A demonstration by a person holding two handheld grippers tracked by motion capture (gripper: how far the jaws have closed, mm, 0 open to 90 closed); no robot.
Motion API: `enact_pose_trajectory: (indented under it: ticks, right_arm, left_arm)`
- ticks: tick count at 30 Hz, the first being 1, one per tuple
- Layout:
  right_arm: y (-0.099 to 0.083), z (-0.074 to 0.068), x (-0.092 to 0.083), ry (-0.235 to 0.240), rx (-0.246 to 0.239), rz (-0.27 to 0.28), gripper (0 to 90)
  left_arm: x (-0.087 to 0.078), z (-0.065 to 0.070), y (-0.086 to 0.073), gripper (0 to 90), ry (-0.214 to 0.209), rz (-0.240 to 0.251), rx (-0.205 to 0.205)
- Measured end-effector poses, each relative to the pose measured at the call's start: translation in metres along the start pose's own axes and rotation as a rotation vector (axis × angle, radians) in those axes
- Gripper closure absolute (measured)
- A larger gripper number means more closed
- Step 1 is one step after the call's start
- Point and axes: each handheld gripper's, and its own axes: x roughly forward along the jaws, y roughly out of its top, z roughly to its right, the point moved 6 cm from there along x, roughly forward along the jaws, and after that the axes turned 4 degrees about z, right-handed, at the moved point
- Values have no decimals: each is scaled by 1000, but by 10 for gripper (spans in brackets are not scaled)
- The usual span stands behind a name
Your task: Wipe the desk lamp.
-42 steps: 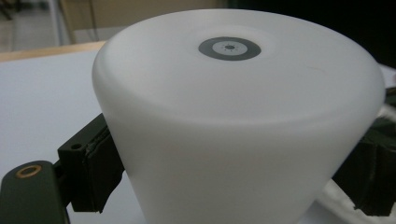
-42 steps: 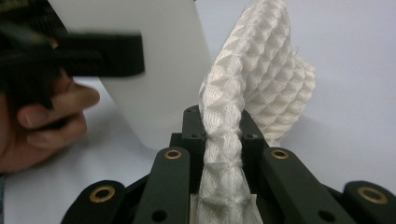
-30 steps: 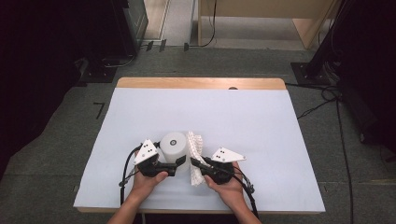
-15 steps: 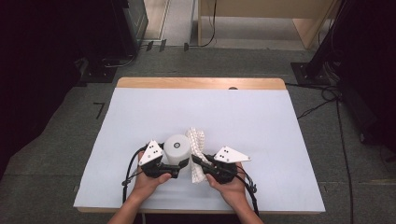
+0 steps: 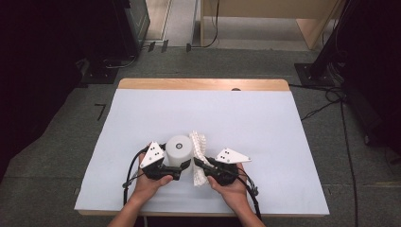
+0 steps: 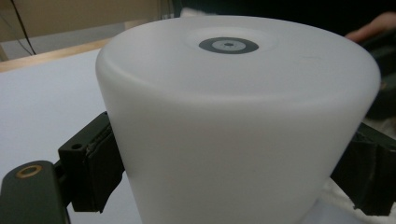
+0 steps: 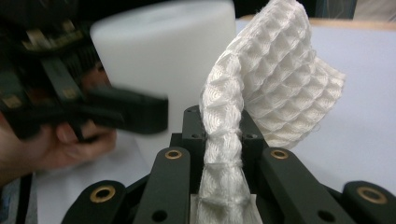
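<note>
Left gripper (image 5: 185, 165) clamped on the sides of the white cylinder (image 5: 179, 150), which stands upright on the surface (image 5: 265, 123) near the front edge, about mid-width; right gripper (image 5: 198, 164) pinched tight on a strip of white waffle-weave cloth (image 5: 198, 151), which rises just beside the cylinder on its right, whether touching I cannot tell. Both things are gripped, so the picking-up looks done. What seems left is bringing cloth to cylinder, to wipe or wrap it, not yet begun by the look of it.
</note>
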Motion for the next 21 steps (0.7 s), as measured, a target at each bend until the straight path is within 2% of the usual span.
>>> enact_pose_trajectory:
  ticks: [4,7,11,13,16,18,21]
  right_arm:
    - [12,-2,-8,11,1,44,789]
    - [13,-3,-8,10,4,50,788]
    - [2,0,-2,0,18,12,788]
    - [-5,2,2,1,28,-19,788]
    - [-9,5,4,-3,35,-41,789]
    - [-9,8,4,-8,37,-37,788]
    - [-7,11,1,-17,44,-26,788]
  left_arm:
    - [2,2,-1,90,2,-10,20]
    - [2,1,0,90,9,-10,10]
    - [0,-2,4,90,11,16,-14]
    - [-2,-4,6,90,15,28,-10]
    - [-3,-6,7,89,50,39,9]
    - [-1,-9,4,89,90,26,29]
    - [1,-12,-2,89,108,10,36]
